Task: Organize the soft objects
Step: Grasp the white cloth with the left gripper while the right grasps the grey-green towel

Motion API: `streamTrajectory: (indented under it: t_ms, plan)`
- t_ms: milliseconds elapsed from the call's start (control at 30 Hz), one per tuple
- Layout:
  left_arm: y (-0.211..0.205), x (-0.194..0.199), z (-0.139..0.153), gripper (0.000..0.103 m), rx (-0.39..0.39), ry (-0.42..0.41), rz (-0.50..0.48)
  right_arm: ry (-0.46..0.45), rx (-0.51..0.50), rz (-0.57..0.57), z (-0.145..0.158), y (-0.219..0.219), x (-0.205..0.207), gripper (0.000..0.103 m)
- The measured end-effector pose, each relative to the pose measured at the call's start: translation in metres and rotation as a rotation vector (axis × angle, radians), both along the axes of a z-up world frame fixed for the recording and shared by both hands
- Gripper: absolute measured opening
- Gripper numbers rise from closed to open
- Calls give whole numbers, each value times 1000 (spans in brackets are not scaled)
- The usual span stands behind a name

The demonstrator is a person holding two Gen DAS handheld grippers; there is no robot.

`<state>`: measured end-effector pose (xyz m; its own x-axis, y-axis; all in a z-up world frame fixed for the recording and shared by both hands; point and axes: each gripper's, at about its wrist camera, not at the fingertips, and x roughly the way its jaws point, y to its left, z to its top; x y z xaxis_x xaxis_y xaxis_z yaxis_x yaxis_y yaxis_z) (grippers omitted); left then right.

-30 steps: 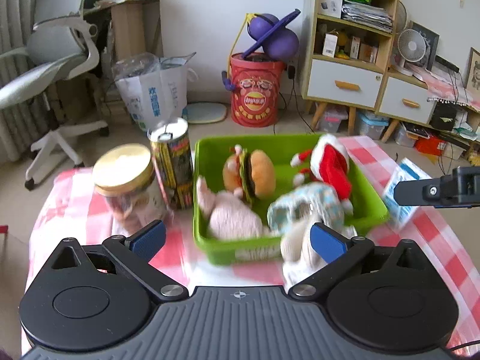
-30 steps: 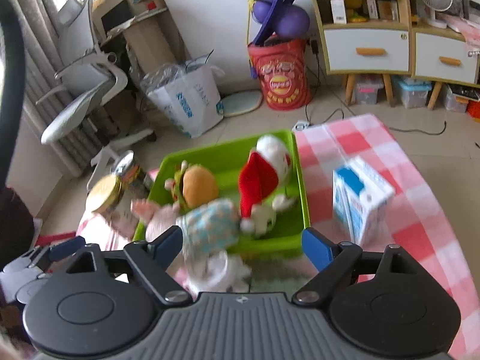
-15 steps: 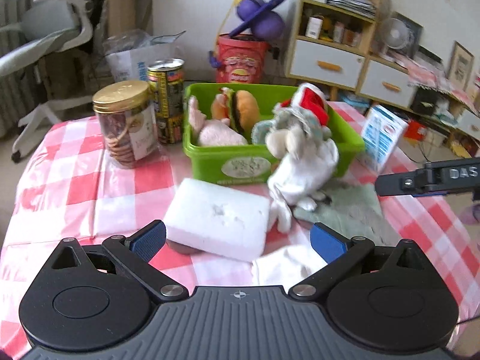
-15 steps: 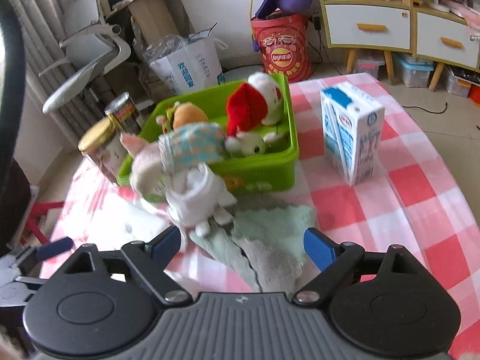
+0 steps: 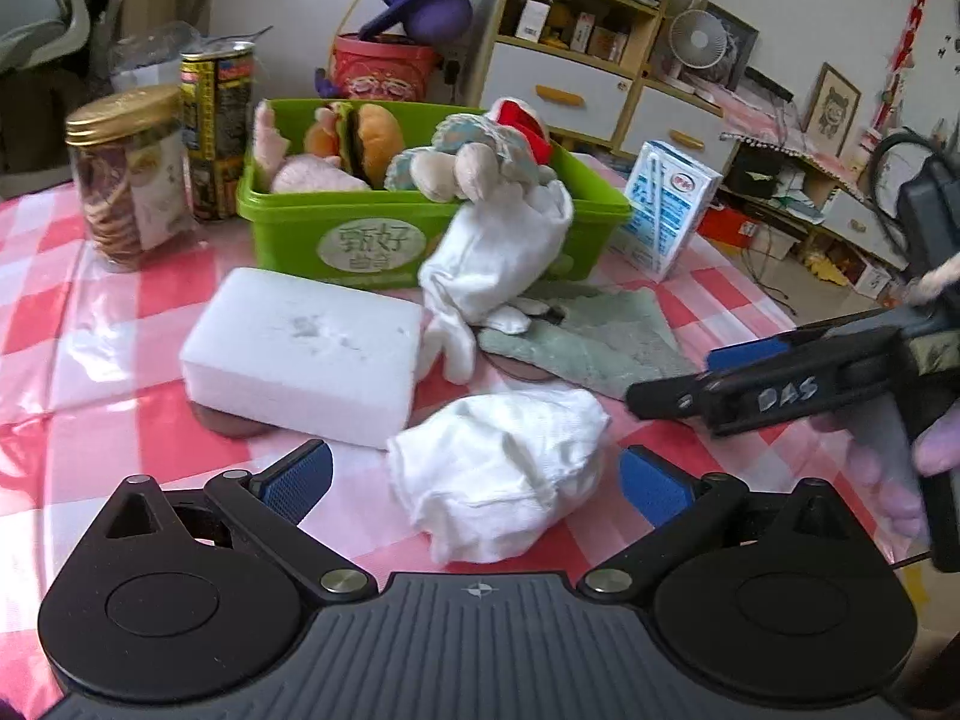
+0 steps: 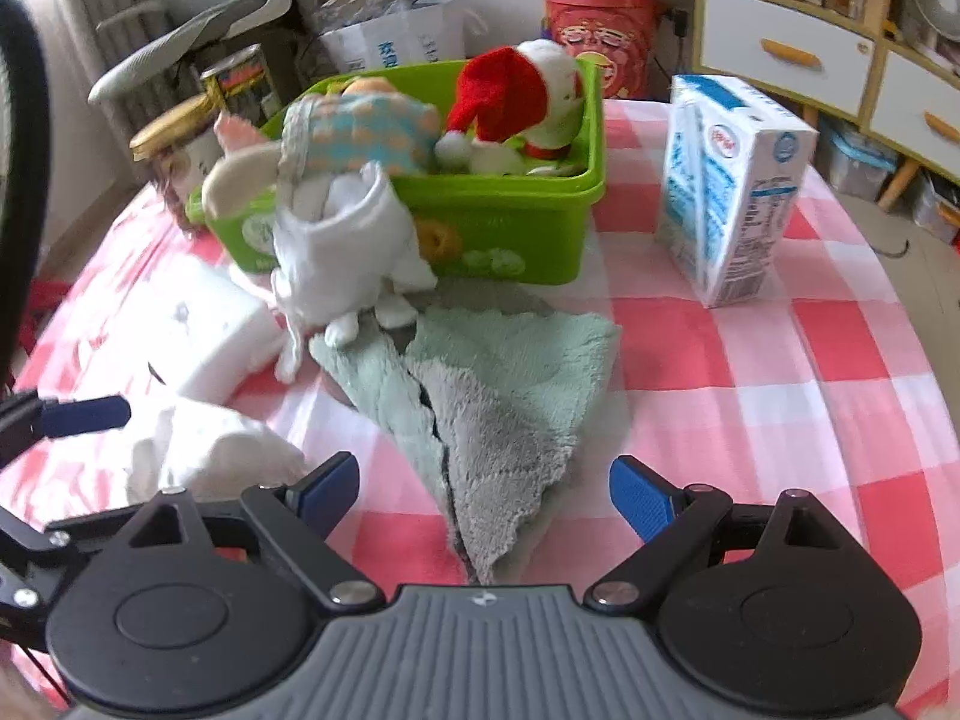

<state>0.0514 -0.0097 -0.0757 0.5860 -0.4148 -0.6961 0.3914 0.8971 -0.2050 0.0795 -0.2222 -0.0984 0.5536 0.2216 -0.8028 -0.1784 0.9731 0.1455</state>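
On the checked table (image 5: 108,324), a green bin (image 5: 336,228) sits at 12 o'clock from both grippers, holding a burger plush (image 5: 369,141), a pink plush (image 5: 312,177) and a Santa plush (image 6: 516,99). A doll (image 5: 498,234) in white hangs over the bin's front rim, its legs touching the table. A foam block (image 5: 300,354) lies at 11 o'clock of the left gripper (image 5: 474,474), just in front of the bin. A green towel (image 6: 486,396) lies between the spread fingers of the right gripper (image 6: 483,492), its near corner reaching toward the palm. A white cloth (image 5: 498,468), bunched up, lies between the left gripper's spread fingers, touching neither pad. A milk carton (image 6: 732,192) stands at 1 o'clock of the right gripper; a cookie jar (image 5: 129,174) and a tin (image 5: 219,126) stand left of the bin.
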Motion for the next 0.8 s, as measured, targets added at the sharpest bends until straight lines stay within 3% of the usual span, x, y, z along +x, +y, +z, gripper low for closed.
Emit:
streamTrajectory:
  t_ms: [200, 400, 633, 800]
  plan:
    - [-1, 2, -5, 93, -30, 18, 2, -34, -36, 31, -13, 6, -1, 66]
    - [0, 5, -5, 81, -46, 34, 4, -73, -60, 45, -15, 9, -2, 63]
    - [2, 6, -2, 67, -58, 50, 6, -77, -63, 43, -12, 10, 1, 43]
    - [2, 5, 1, 54, -53, 51, 11, -72, -58, 39, -9, 8, 2, 18]
